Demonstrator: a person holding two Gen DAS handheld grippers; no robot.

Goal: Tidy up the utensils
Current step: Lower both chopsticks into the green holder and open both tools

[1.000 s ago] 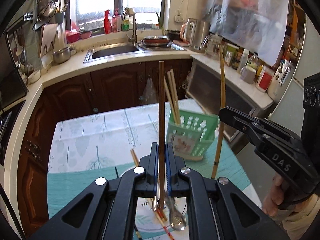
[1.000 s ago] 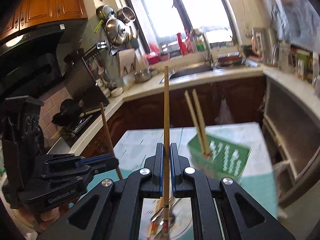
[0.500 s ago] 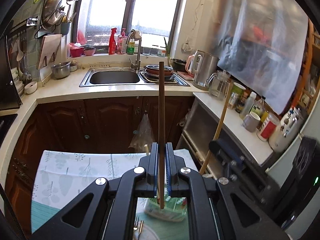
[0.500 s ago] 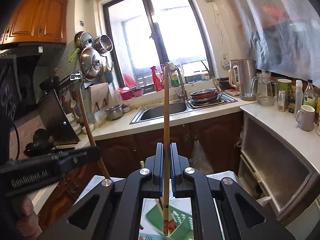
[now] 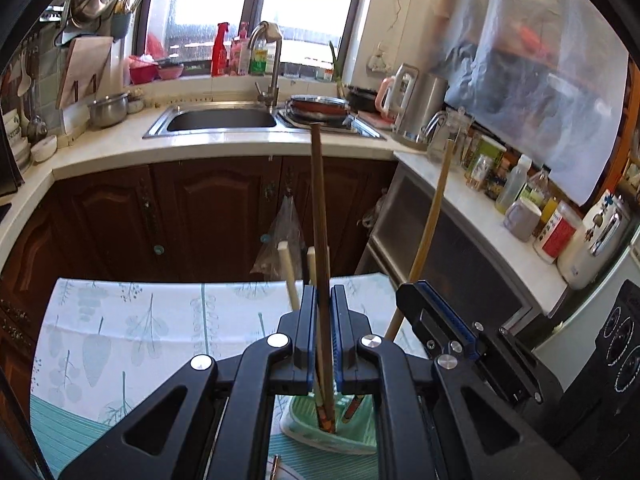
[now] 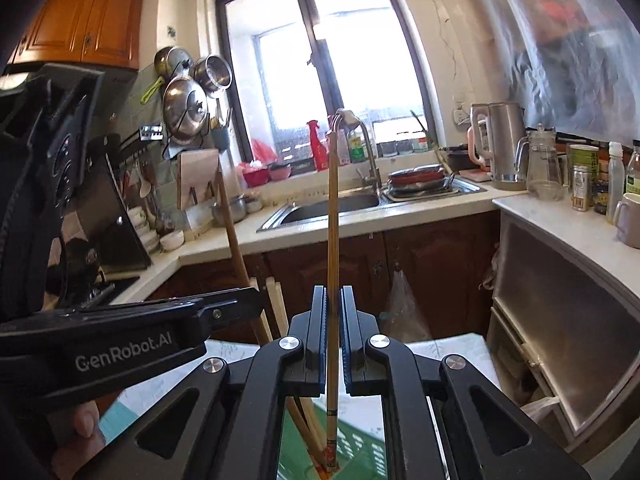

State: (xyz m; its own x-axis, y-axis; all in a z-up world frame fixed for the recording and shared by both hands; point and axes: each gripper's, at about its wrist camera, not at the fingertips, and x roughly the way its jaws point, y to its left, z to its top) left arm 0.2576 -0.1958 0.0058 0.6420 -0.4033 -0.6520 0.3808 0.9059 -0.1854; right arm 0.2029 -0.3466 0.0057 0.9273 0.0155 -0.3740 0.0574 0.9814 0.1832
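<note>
My left gripper (image 5: 322, 304) is shut on a dark brown chopstick (image 5: 319, 208), held upright, its lower end inside the green utensil basket (image 5: 360, 436) on the table. My right gripper (image 6: 331, 300) is shut on a light bamboo chopstick (image 6: 333, 216), also upright, its tip down in the same basket (image 6: 360, 460). Two pale chopsticks (image 5: 289, 268) stand in the basket. The right gripper shows at the right of the left wrist view (image 5: 440, 328) with its chopstick (image 5: 430, 220). The left gripper (image 6: 160, 320) shows at the left of the right wrist view.
The table has a leaf-print cloth (image 5: 140, 320). Behind it are dark cabinets (image 5: 200, 208), a sink (image 5: 222, 120) with tap, and a counter with bottles and a mug (image 5: 520, 220) at the right. A metal utensil tip (image 5: 274, 466) lies near the basket.
Both grippers have moved over the basket and lowered; the chopstick ends now reach into it. The views tilted up from the table toward the window and sink.
</note>
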